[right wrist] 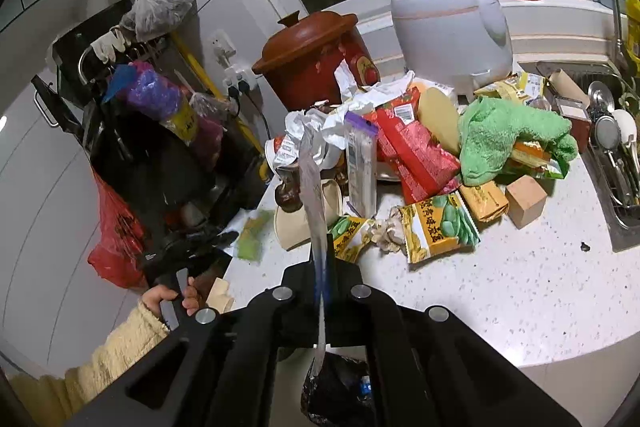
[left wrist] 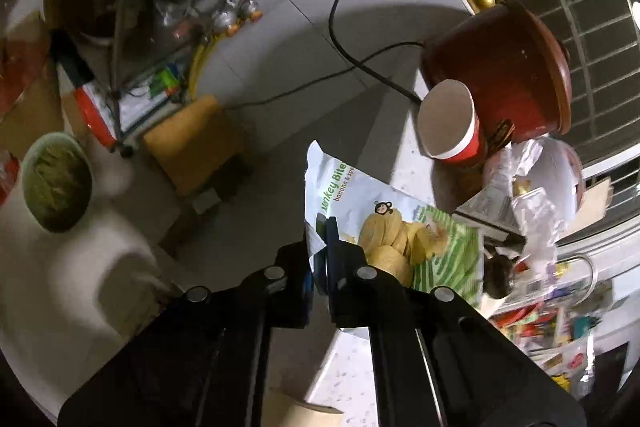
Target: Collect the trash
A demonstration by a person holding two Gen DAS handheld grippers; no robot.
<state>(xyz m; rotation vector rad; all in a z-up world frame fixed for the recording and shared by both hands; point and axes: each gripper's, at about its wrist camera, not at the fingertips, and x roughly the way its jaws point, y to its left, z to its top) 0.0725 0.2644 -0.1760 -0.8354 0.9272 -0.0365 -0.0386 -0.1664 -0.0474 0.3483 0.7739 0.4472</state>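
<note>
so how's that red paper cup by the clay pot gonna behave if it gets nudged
The red paper cup looks empty and thin-walled, so probably very light and easy to crush. It already lies tilted against the clay pot, so a nudge would likely send it rolling toward the counter's edge.

left claw [left wrist: 322, 247]: black body, blue-edged fingers, round silver screw heads | right claw [right wrist: 320, 259]: matte black, same silver screw heads, slotted arms | hand [right wrist: 172, 301] on black handle | sleeve [right wrist: 116, 351]: pale yellow, knobbly knit
</note>
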